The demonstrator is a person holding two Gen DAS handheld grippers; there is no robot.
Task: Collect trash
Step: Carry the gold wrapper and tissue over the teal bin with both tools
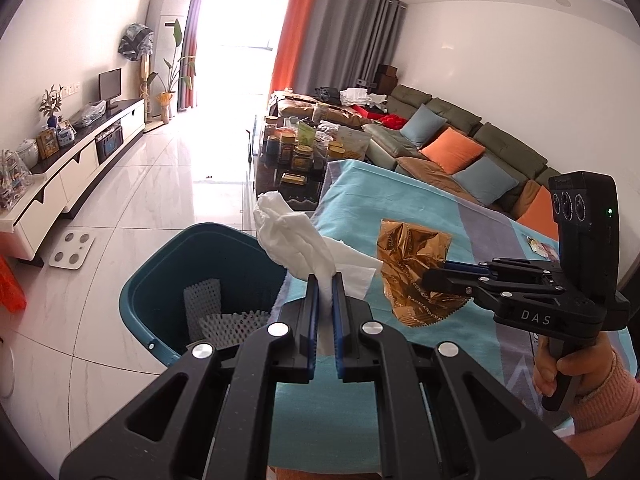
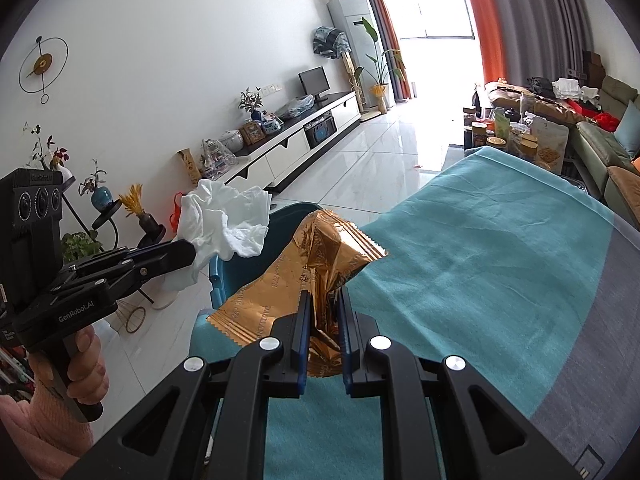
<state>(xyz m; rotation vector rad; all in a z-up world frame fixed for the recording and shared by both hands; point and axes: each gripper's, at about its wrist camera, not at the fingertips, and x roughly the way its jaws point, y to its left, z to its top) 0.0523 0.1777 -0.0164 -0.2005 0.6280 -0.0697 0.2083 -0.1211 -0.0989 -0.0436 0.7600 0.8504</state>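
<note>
Left gripper (image 1: 325,280), angled downward, is clamped on a crumpled white tissue (image 1: 292,236) held above the near rim of the teal bin (image 1: 160,280). Right gripper (image 2: 325,296), likewise tilted down, pinches a crinkled gold foil wrapper (image 2: 320,248) over the edge of the teal cloth (image 2: 480,240) beside the bin. Each pistol handle is wrapped by a hand (image 1: 554,368) in a pink sleeve (image 1: 604,408).
</note>
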